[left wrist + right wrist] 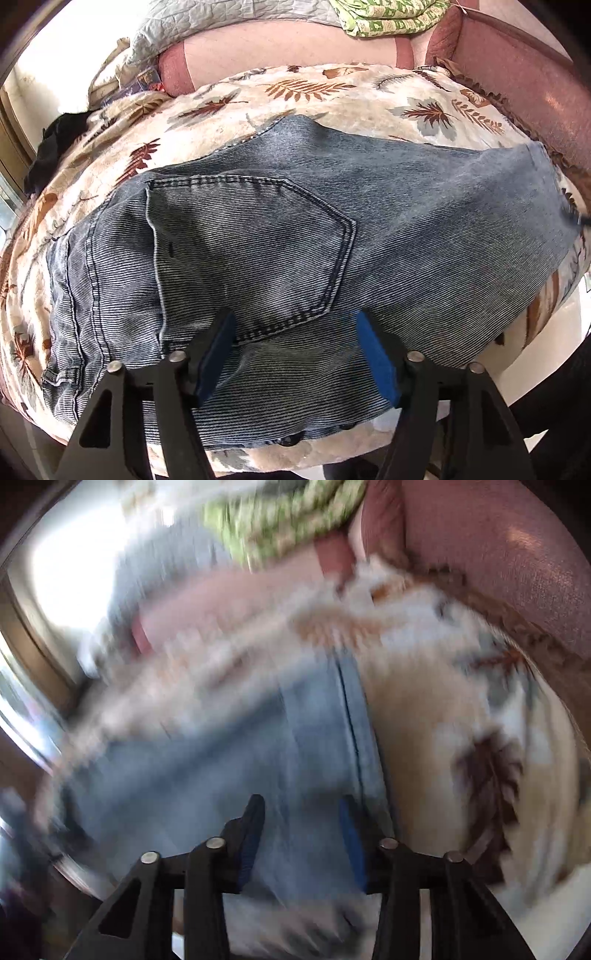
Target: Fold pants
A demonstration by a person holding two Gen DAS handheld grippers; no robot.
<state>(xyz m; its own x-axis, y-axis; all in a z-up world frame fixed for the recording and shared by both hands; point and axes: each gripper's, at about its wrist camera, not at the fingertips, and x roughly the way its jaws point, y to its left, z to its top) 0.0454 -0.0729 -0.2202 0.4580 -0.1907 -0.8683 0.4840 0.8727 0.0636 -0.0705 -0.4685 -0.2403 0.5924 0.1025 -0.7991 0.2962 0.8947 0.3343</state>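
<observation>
Blue denim pants [280, 236] lie folded across a leaf-print blanket [295, 92], back pocket up, waistband to the left. My left gripper [295, 328] is open just above the pocket's lower edge and holds nothing. The right wrist view is motion-blurred. It shows the pants [221, 768] with their hemmed edge running up the middle. My right gripper [303, 812] is open over that end of the denim, empty.
The blanket [443, 720] covers a couch seat with a pink backrest [295, 44] and a maroon armrest [517, 74] on the right. A grey quilt [221, 18] and green patterned cloth [388, 18] lie behind. A black garment [55, 147] lies at the left.
</observation>
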